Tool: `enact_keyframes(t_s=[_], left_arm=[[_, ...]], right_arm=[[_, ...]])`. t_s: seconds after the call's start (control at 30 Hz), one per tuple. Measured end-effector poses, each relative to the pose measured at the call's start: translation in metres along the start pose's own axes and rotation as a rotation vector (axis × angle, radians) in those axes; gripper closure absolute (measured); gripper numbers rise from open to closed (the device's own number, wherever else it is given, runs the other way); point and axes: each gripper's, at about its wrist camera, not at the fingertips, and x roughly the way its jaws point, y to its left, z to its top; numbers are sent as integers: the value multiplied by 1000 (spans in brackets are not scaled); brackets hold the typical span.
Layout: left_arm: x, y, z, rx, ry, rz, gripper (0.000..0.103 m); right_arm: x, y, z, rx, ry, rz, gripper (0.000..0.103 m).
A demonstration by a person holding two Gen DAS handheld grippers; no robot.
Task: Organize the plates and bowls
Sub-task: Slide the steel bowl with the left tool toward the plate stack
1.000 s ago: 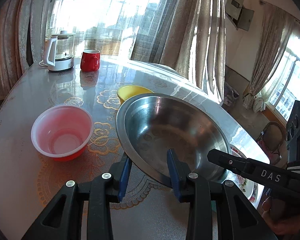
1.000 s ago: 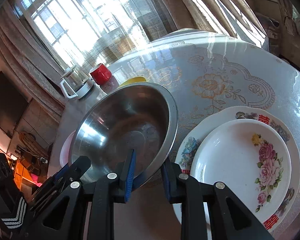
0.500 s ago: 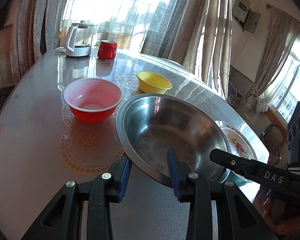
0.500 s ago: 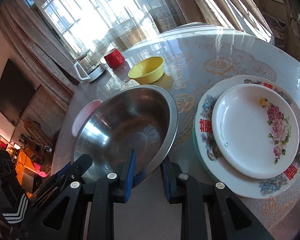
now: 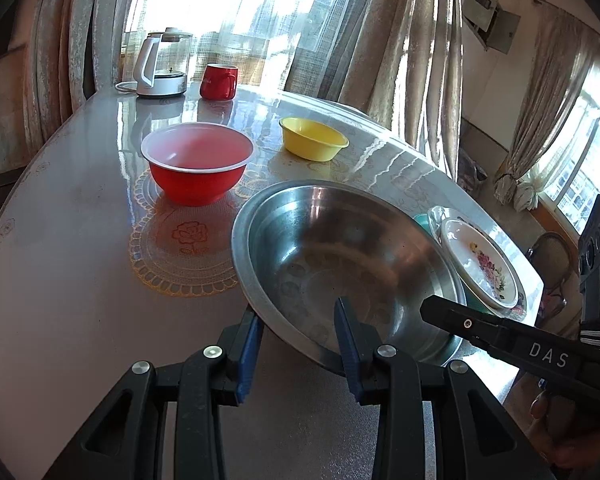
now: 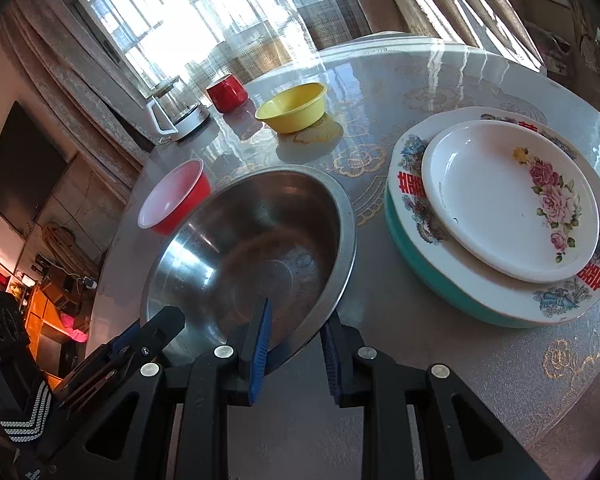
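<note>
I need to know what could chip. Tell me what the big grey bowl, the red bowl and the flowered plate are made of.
Big grey bowl: looks like stainless steel, brushed, with mirror-like glints and a thin rolled rim.
Red bowl: probably plastic, thin-walled, the white inside glowing pink where light passes through.
Flowered plate: likely glazed ceramic or enamelled ware, glossy white with a printed rose; the pictures cannot settle which.

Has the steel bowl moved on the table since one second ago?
Yes. The steel bowl, gripped by both grippers, has come back toward the near table edge: the stacked plates it partly covered now lie clear beside it.
</note>
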Motion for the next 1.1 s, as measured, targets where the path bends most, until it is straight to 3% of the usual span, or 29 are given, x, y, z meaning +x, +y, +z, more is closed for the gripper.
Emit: enact_keyframes(t_s=[0.47, 0.83, 1.1], left_arm=[[-5, -5, -13, 37, -22, 22, 66], [-9, -6, -15, 32, -23, -7, 66], [-9, -9, -16, 40, -19, -23, 60]], right_arm=[[-5, 2, -14, -41, -15, -29, 78], [-7, 0, -17, -24, -26, -35, 75], [-11, -5, -16, 0, -54, -61, 75]])
